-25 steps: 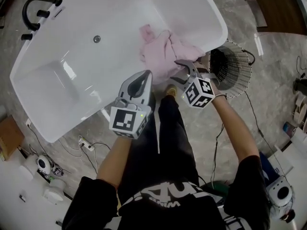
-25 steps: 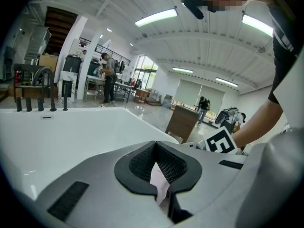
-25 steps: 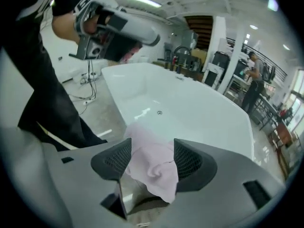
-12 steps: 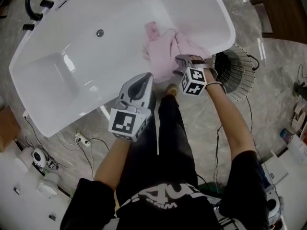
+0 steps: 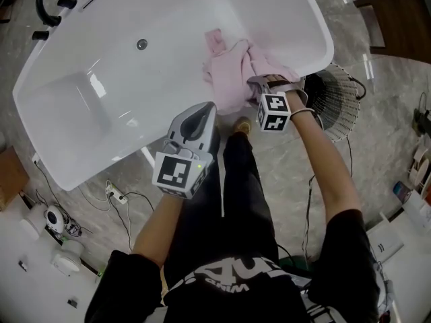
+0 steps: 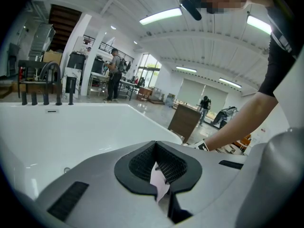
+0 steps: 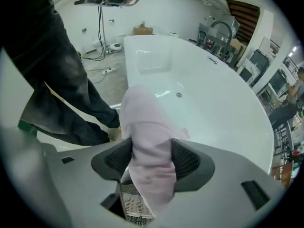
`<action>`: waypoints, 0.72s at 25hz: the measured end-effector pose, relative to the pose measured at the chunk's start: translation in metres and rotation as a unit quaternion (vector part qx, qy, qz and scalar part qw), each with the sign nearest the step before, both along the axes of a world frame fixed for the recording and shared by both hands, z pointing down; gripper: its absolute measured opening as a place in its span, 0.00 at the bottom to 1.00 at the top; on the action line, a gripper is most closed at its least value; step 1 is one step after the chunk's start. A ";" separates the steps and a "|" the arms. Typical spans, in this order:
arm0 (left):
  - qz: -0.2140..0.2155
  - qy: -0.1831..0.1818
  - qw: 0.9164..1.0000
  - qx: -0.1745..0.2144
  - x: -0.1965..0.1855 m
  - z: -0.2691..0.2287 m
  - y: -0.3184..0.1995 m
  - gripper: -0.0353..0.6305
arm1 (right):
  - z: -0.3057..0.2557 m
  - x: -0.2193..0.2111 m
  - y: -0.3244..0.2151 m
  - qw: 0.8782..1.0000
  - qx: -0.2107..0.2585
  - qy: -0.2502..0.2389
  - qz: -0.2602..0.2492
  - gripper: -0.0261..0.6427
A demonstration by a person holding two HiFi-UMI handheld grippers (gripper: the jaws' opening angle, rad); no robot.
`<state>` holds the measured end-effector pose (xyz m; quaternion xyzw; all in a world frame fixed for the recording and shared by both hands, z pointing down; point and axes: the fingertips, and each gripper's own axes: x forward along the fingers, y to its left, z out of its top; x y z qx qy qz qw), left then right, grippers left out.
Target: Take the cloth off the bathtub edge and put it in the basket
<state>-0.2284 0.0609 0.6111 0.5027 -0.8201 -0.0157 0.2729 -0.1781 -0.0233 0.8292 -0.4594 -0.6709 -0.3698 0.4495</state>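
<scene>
Since a second ago the right gripper [image 5: 256, 85] has closed in at the white bathtub's [image 5: 81, 106] near rim; pink cloth [image 5: 227, 73] drapes that rim, pinched between its jaws; wire basket [image 5: 345, 93] stands just beside the tub's end; left gripper [image 5: 203, 109], jaws together, hovers near the rim; shirt [image 5: 229, 284] print unreadable.

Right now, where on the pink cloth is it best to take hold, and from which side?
Grip the pink cloth at its bunched fold on the bathtub rim, coming from the wire basket side: the fold rises there, and the right tongs pinch it.
</scene>
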 end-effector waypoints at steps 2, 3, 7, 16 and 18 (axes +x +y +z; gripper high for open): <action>-0.001 0.003 1.000 -0.002 0.001 0.002 0.002 0.07 | 0.004 -0.001 0.000 1.000 0.003 0.003 -0.001 0.40; -0.002 0.005 1.000 -0.002 0.001 0.003 0.003 0.07 | 0.005 -0.001 0.000 1.000 0.003 0.005 0.002 0.40; -0.001 0.007 1.000 -0.004 0.002 0.004 0.005 0.07 | 0.010 -0.004 0.001 1.000 -0.001 0.011 0.004 0.40; -0.005 0.013 1.000 0.011 -0.003 -0.006 0.005 0.07 | 0.002 -0.001 0.003 0.998 0.033 0.011 -0.048 0.35; -0.005 0.011 1.000 0.013 -0.004 -0.011 0.004 0.07 | -0.006 0.000 0.007 0.998 0.033 0.011 -0.056 0.32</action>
